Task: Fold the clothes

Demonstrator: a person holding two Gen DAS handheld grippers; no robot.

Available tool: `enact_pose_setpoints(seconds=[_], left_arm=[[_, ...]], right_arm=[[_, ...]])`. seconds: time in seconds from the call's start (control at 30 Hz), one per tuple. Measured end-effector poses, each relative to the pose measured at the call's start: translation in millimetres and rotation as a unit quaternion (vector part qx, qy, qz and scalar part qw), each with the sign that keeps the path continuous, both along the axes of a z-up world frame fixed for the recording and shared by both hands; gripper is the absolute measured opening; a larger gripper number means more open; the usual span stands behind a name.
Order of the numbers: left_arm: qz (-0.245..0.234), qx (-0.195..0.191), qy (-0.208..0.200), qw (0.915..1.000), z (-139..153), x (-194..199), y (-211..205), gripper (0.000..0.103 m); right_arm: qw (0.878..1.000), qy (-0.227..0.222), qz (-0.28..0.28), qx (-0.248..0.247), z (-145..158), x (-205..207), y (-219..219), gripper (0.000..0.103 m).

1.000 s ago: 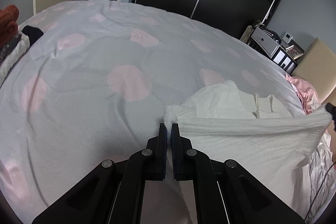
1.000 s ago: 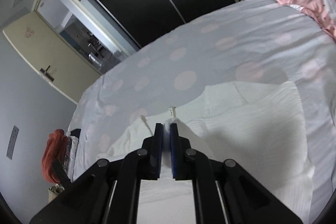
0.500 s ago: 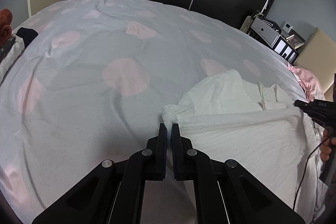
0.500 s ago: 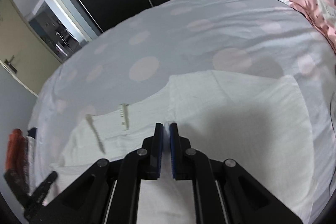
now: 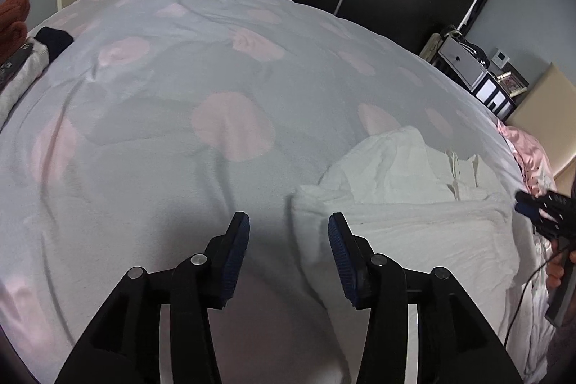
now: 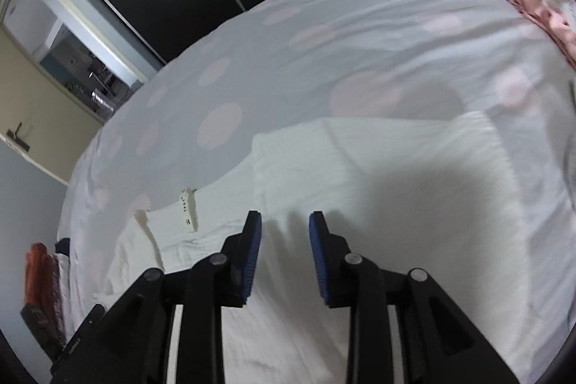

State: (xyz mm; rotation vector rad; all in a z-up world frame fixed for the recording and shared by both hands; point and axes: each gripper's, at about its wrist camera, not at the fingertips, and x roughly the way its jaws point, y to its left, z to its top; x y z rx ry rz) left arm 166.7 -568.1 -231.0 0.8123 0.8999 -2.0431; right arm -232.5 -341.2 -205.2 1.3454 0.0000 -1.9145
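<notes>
The white garment (image 5: pixel 403 222) lies doubled over on the bedspread (image 5: pixel 180 132), its folded edge toward the left gripper (image 5: pixel 288 233). Both the left gripper and the right gripper (image 6: pixel 285 233) stand spread and empty just above the garment, so the fabric rests flat under its own weight.

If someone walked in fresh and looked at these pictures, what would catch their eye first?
Probably the rumpled white cotton garment lying on the grey bedspread with big pink dots, at its near right side. Next, the two open black hand-held grippers with blue pads: the left hand-held gripper at the garment's edge, the right hand-held gripper over its middle.
</notes>
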Motion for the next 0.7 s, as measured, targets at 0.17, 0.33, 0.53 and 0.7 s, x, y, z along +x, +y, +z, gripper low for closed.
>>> enact_pose_setpoints(seconds=[0.17,0.33,0.53,0.7], left_arm=[[0.016,0.028,0.028,0.9991,21,28,8,0.048],[-0.034,0.03,0.004,0.999,43,34,56,0.048],[-0.085,-0.001,-0.048,0.9953,45,18,125,0.057],[-0.106,-0.055,-0.125,0.985,26,-2,158,0.056]], right_arm=[[0.999,-0.031,-0.021,0.035,19,3,76,0.028],[0.995,-0.074,-0.049,0.035,20,23,167,0.028],[0.99,-0.122,-0.068,0.016,13,51,260,0.028],[0.988,-0.14,-0.05,-0.032,-9,72,298,0.031]])
